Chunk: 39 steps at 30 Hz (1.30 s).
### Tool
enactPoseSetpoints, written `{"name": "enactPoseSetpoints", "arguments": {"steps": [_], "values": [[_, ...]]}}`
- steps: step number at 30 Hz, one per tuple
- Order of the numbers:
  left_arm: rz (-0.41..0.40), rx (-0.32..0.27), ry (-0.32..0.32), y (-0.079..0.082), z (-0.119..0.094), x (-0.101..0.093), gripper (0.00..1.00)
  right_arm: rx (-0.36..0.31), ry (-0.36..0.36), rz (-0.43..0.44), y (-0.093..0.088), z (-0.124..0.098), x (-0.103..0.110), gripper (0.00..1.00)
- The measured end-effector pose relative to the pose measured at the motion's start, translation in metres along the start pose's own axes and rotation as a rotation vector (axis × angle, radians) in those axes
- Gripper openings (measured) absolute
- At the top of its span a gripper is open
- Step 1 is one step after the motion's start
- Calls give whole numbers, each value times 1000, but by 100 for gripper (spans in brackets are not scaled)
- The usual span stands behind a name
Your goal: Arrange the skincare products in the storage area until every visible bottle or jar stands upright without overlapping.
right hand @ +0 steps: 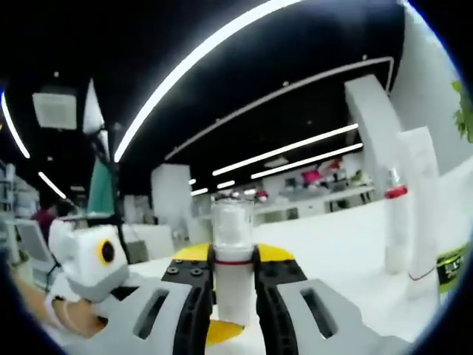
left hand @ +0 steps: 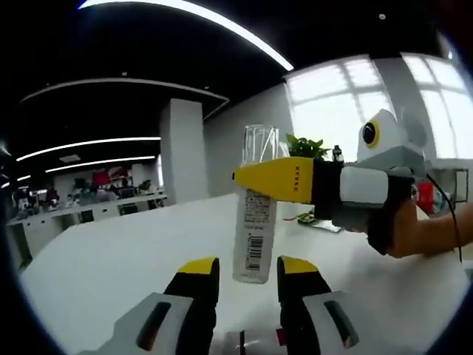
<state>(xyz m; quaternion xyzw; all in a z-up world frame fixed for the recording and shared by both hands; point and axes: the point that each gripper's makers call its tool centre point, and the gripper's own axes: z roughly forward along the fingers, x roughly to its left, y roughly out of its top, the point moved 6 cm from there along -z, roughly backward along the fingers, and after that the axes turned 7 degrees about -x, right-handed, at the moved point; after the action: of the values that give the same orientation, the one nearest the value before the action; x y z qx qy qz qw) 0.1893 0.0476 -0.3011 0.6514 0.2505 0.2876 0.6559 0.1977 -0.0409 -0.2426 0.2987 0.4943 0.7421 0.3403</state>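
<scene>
bottle [left hand: 255, 222] upright, long axis vertical, held off the table [left hand: 111, 266] | right gripper [left hand: 255, 181] clenched on its upper body, reaching in from our right | left gripper [left hand: 247, 277] released, jaws flanking the base from just below | next, we judge: lower it straight, base first

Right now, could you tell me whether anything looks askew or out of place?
Nothing spilled or damaged. The white bottle hangs upright above the table, clamped in the right gripper; the left gripper waits open below it.
</scene>
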Motion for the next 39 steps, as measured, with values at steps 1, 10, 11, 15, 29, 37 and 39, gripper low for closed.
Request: {"name": "enactPoseSetpoints", "arguments": {"steps": [1, 10, 11, 15, 29, 37, 39], "values": [[0, -2, 1, 0, 0, 0, 37, -1, -17, -8, 0, 0, -3, 19], [-11, -13, 23, 0, 4, 7, 43, 6, -310, -259, -9, 9, -51, 19], [-27, -14, 28, 0, 3, 9, 44, 43, -350, -197, -13, 12, -64, 19], [-59, -13, 40, -2, 3, 14, 44, 44, -402, -227, -12, 16, -86, 19], [-44, -52, 47, 4, 4, 14, 43, 168, -514, -256, -29, 58, -130, 19], [-87, -65, 41, 6, 5, 16, 45, 199, -542, -259, -42, 60, -129, 19], [-100, -64, 40, 5, 6, 17, 48, 204, -542, -261, -45, 61, -131, 19]]}}
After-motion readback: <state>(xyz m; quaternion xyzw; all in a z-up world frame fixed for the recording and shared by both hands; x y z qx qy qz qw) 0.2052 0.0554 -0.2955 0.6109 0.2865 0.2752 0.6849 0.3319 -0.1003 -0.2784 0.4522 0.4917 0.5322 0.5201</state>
